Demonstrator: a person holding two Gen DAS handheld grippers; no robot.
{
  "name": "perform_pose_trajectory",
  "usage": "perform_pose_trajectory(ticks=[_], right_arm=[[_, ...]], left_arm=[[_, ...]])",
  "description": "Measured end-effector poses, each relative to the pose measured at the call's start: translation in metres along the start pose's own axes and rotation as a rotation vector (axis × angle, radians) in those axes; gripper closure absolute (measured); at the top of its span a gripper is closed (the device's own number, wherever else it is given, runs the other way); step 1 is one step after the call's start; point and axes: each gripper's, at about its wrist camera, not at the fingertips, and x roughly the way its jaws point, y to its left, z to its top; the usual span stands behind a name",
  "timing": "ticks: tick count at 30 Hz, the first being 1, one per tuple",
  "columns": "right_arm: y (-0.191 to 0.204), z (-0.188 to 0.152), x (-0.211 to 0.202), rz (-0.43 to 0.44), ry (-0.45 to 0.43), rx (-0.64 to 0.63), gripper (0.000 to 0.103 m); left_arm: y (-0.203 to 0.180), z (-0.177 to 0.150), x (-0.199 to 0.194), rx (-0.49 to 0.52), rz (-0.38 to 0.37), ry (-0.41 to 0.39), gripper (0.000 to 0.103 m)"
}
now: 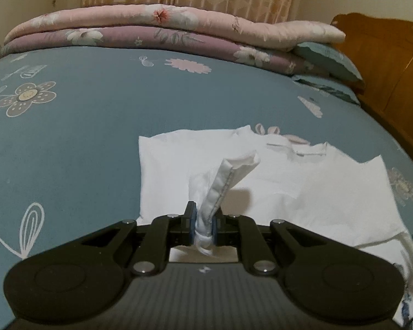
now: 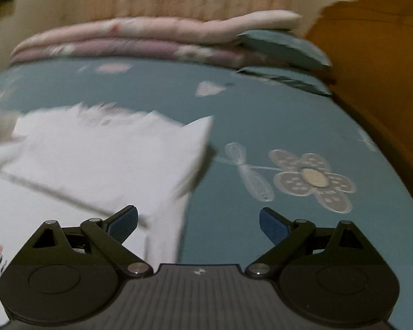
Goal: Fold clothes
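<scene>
White cotton fills the middle of both views: the shirt (image 1: 303,192) lies on the blue flowered bedsheet (image 1: 96,137), already partly folded, I judge, since its left side ends in one straight, clean edge while the collar still shows at the far end. My left gripper (image 1: 203,220) is clenched on a bunched, hemmed strip of that shirt, which sticks up out of the jaws and looks like a sleeve or a side edge, so this piece is lifted and not yet laid down. My right gripper (image 2: 198,225) is released, its blue pads (image 2: 272,227) spread wide with nothing between them, hovering over the shirt's right border where cloth meets sheet; that view is blurred, so I cannot read the fabric's creases there. As I see it, the fold in hand is only half made, and the right side and the final halving remain. Folded quilts (image 1: 151,33) sit well apart at the bed's far edge.
</scene>
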Motion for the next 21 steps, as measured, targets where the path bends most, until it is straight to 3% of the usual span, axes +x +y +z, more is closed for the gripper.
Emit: perform_pose_trajectory(ticks=[5, 10, 13, 18, 21], right_arm=[[0.026, -0.005, 0.019, -0.147, 0.049, -0.176, 0.006], [0.009, -0.002, 0.015, -0.197, 0.020, -0.075, 0.005], [-0.008, -0.006, 0.021, -0.266, 0.054, -0.015, 0.005], [-0.042, -0.012, 0.019, -0.227, 0.093, 0.161, 0.005], [-0.051, -0.017, 0.018, -0.187, 0.105, 0.192, 0.005]], left_arm=[[-0.002, 0.002, -0.003, 0.003, -0.018, -0.004, 0.094], [-0.010, 0.004, -0.007, 0.007, -0.045, -0.011, 0.094], [-0.020, 0.007, -0.009, 0.011, -0.077, -0.016, 0.094], [-0.044, 0.008, -0.004, 0.044, -0.113, -0.013, 0.094], [-0.050, 0.007, -0.001, 0.046, -0.111, -0.010, 0.094]])
